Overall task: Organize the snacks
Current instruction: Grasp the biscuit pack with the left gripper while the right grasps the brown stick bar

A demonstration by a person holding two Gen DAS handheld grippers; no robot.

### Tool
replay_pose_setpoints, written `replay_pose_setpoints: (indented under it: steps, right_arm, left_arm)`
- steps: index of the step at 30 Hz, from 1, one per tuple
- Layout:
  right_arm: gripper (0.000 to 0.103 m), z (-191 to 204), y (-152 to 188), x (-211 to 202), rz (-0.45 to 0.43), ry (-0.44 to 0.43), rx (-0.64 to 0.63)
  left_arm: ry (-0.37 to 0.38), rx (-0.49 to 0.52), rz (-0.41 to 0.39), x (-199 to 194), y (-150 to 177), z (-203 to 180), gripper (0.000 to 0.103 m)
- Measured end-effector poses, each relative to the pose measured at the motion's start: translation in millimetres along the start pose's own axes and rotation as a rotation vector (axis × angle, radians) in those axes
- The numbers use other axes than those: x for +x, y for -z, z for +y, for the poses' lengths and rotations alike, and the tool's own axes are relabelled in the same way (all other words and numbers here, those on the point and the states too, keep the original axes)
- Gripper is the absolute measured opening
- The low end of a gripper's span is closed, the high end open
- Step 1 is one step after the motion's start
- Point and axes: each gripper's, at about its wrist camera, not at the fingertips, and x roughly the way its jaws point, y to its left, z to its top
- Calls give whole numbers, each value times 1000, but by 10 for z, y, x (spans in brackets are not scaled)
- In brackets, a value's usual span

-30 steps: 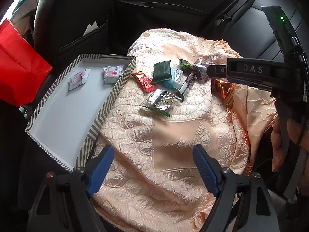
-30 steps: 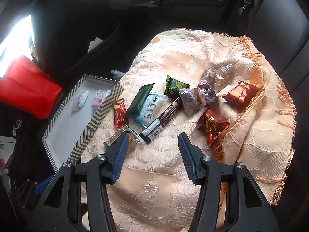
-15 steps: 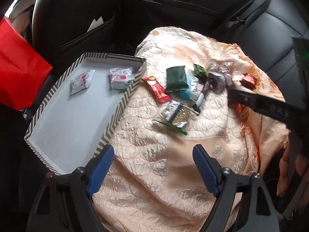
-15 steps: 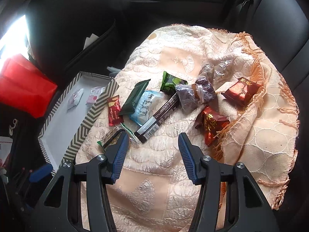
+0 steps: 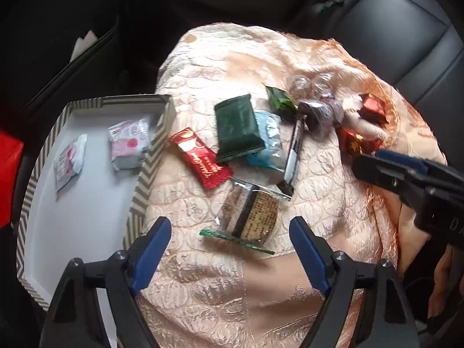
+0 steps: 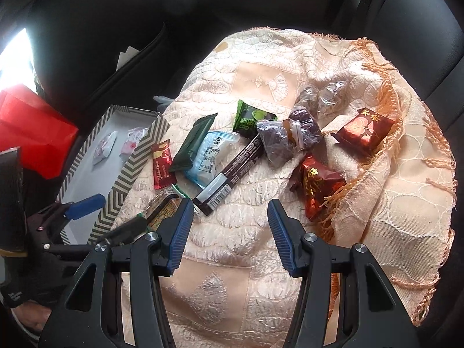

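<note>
Several wrapped snacks lie on a peach cloth [image 5: 232, 290]. My left gripper [image 5: 230, 249] is open, just short of a clear packet with a brown biscuit [image 5: 249, 214], which lies ahead of its fingertips. Beyond that are a red packet [image 5: 200, 158], a dark green packet [image 5: 237, 127], a light blue packet [image 5: 269, 139] and a dark bar [image 5: 294, 156]. Left of the cloth, a zigzag-rimmed tray [image 5: 150, 156] holds two pink-white packets [image 5: 129, 142]. My right gripper [image 6: 230, 223] is open above bare cloth, near the bar [image 6: 229, 174] and two red foil packets [image 6: 319, 185].
Clear bags of dark sweets [image 6: 287, 139] and a small green packet [image 6: 249, 119] lie farther back. A red bag [image 6: 32, 127] stands left of the tray. Black car seats and a seat pocket with paper [image 5: 84, 40] surround the cloth. A gloved hand [image 6: 26, 290] shows at lower left.
My left gripper has moved forward and right toward the snack pile, so the clear packet now lies just ahead of its fingers. It has come into the right wrist view. The right gripper has stayed put.
</note>
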Motion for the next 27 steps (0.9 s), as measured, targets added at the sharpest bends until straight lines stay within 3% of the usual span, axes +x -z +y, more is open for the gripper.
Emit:
replay_pose_setpoints:
  steps: [5, 12, 17, 19, 21, 27]
  right_arm:
    - [53, -68, -21, 24, -2, 9, 21]
    - [53, -144, -67, 161, 32, 19, 50]
    - [53, -277, -152, 377, 74, -56, 169]
    - [53, -314, -190, 499, 97, -94, 222]
    - [53, -339, -230, 590, 108, -131, 263]
    - [53, -347, -412, 828, 144, -119, 311]
  left_arm:
    - [15, 49, 61, 227, -47, -70, 85]
    - [-7, 67, 74, 415, -139, -105, 85]
    - [7, 47, 82, 483, -180, -98, 85]
    - [20, 21, 90, 499, -185, -65, 79]
    - [24, 17, 95, 503, -185, -59, 78]
    - [11, 43, 105, 518, -167, -88, 78]
